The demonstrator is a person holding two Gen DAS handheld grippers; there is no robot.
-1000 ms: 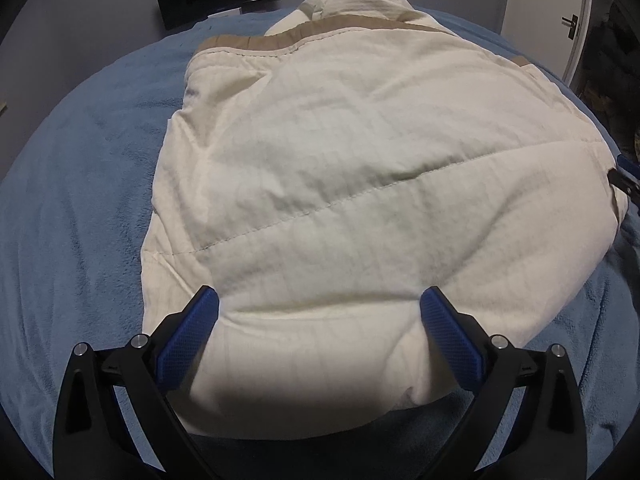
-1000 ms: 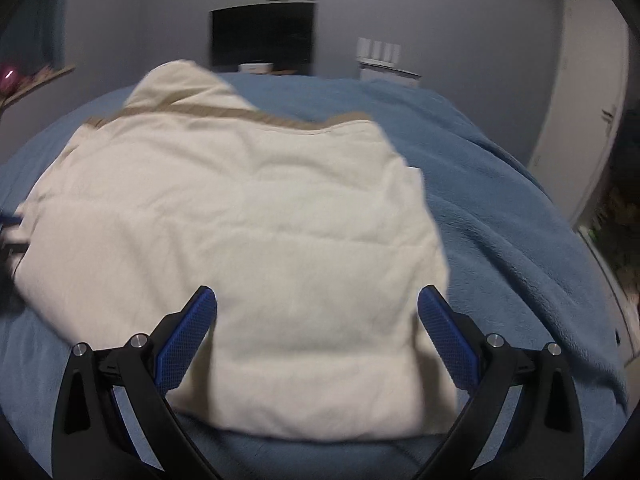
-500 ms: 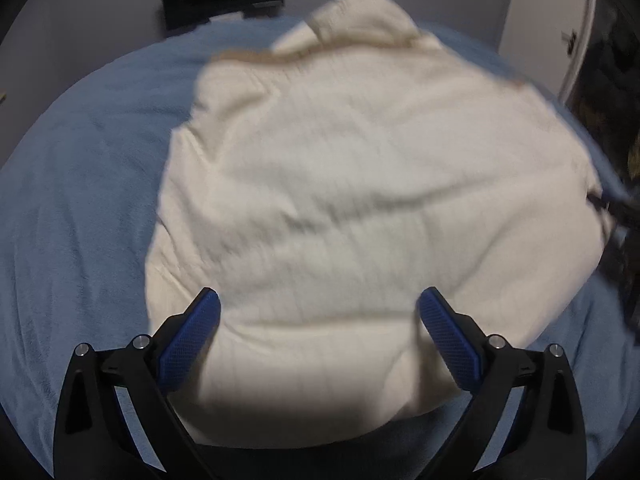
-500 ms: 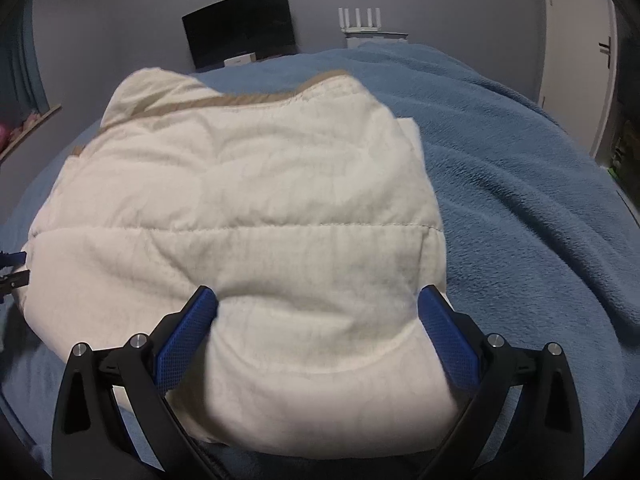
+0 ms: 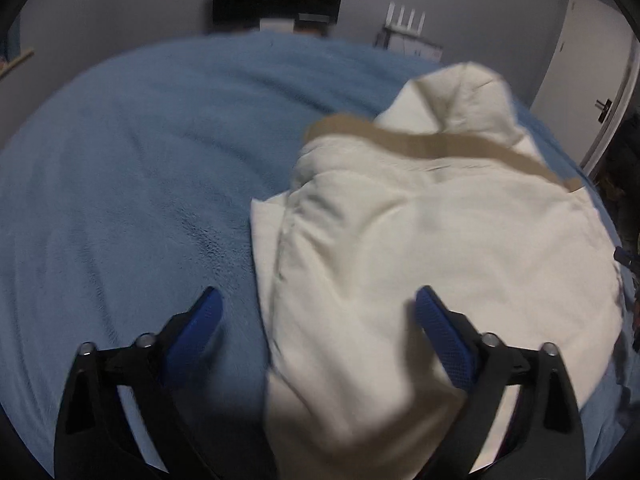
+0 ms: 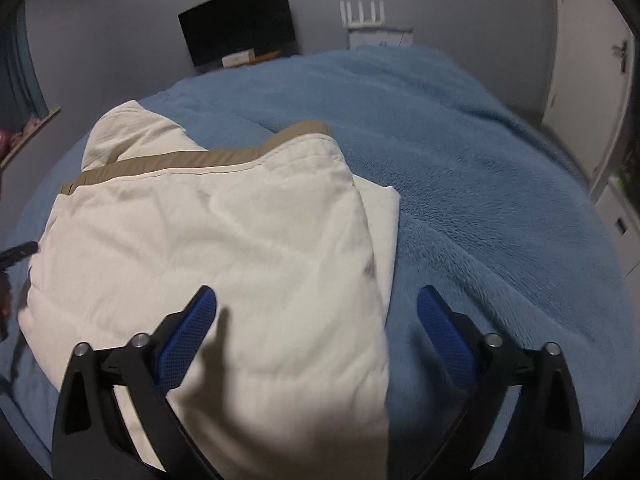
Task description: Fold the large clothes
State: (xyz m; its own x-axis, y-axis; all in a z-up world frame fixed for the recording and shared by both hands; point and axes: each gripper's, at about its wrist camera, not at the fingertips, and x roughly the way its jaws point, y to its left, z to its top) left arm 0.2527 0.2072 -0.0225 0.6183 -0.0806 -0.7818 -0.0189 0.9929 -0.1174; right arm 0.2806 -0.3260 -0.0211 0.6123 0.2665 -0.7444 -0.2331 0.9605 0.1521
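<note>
1. A bed covered by a fluffy blue plush blanket (image 5: 132,184) (image 6: 492,184) carries everything.
2. Directly on it lies a folded cream quilted garment (image 5: 448,240) (image 6: 224,240) with a tan band.

Both grippers swung outward: the left gripper (image 5: 316,312) moved from the cream jacket (image 5: 440,260) to straddle its left edge over the blue blanket (image 5: 120,200), and the right gripper (image 6: 316,312) shifted to its right edge.
</note>
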